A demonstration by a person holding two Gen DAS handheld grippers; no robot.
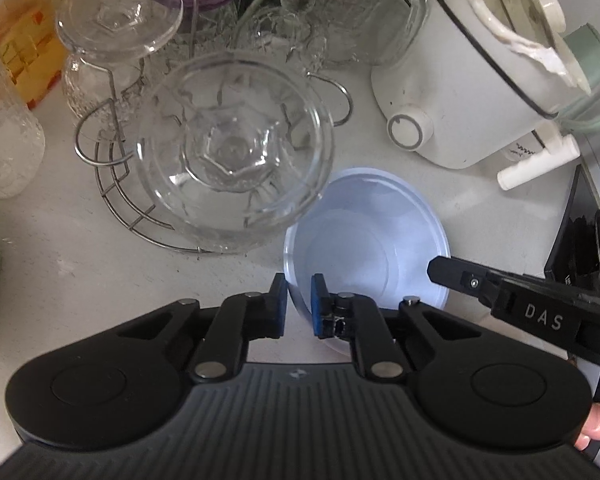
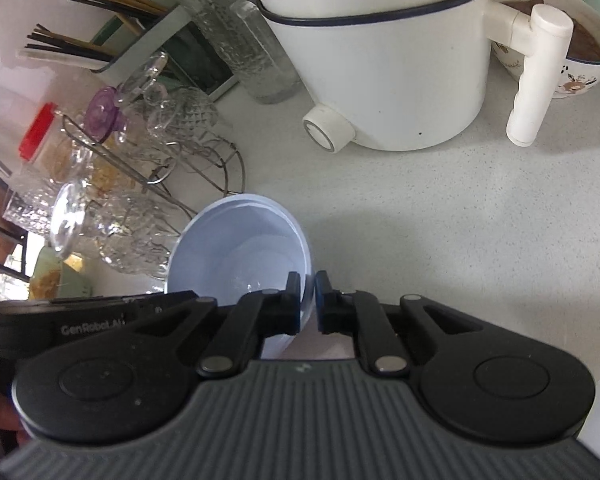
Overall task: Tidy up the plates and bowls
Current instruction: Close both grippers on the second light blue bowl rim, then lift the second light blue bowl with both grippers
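Note:
A pale blue bowl [image 1: 364,236] sits on the white counter, just right of a clear glass bowl [image 1: 236,148] that rests on a wire rack. My left gripper [image 1: 300,294] is shut on the blue bowl's near-left rim, one pad inside and one outside. In the right wrist view the same blue bowl [image 2: 240,248] looks tilted, and my right gripper [image 2: 308,292] is shut on its right rim. One finger [image 1: 448,270] of the right gripper reaches over the bowl's right edge in the left wrist view.
A white electric pot [image 1: 460,92] with a long handle stands behind the bowl. Stemmed glassware [image 1: 120,20] crowds the wire rack [image 1: 112,184]. A chopstick holder [image 2: 100,40] and a ceramic bowl with brown contents [image 2: 580,60] stand at the back. A black rack [image 1: 588,240] is at right.

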